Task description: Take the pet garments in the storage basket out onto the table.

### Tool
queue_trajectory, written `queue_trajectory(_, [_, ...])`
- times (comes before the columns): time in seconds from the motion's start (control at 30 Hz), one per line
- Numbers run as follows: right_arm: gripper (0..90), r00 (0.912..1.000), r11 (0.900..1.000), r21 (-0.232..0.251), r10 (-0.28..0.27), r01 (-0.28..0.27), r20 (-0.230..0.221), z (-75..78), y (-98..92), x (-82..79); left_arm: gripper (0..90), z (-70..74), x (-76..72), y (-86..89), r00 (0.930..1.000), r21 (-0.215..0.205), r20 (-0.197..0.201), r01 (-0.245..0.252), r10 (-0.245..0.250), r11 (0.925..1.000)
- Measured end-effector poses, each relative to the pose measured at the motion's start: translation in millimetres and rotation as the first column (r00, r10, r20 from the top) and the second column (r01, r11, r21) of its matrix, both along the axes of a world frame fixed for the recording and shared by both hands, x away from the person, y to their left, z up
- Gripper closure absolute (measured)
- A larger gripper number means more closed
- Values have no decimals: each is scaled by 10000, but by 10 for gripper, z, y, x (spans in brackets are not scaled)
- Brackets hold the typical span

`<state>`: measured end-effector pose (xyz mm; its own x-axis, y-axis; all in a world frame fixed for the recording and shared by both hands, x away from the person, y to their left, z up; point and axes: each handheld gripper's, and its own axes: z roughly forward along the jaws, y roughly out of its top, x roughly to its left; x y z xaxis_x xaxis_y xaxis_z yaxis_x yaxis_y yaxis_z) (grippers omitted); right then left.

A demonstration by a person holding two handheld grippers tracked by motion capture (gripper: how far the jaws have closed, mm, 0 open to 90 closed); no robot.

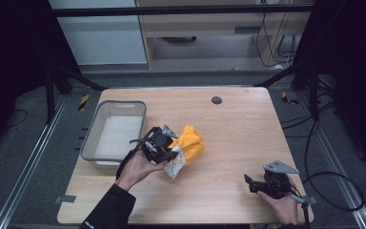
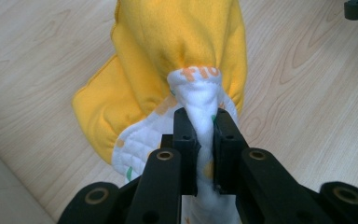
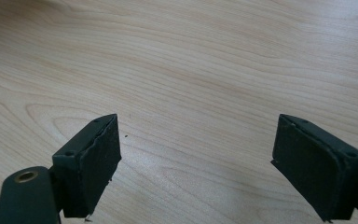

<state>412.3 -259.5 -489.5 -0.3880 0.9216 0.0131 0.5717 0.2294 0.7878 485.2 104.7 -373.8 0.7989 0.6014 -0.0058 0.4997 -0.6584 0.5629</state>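
Nearest, two hands each hold one gripper over one wooden table (image 1: 233, 138); the right gripper (image 1: 250, 181) sits low near the front right edge, its jaws spread wide with bare wood between them; the left gripper (image 1: 172, 155) is clamped on a white printed fold of one yellow cloth (image 1: 190, 143), which is bunched near the table's middle; just beside them, at the left edge, stands one grey bin (image 1: 95, 129); farther back, one small dark disc (image 1: 216, 100) lies on the wood.
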Motion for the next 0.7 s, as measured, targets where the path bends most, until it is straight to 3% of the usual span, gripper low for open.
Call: queue_trajectory(0.7, [149, 10000, 10000, -59, 5, -5, 11, -1, -1, 0, 818, -287, -1, -164, 9988, 168, -333, 366, -360, 9992])
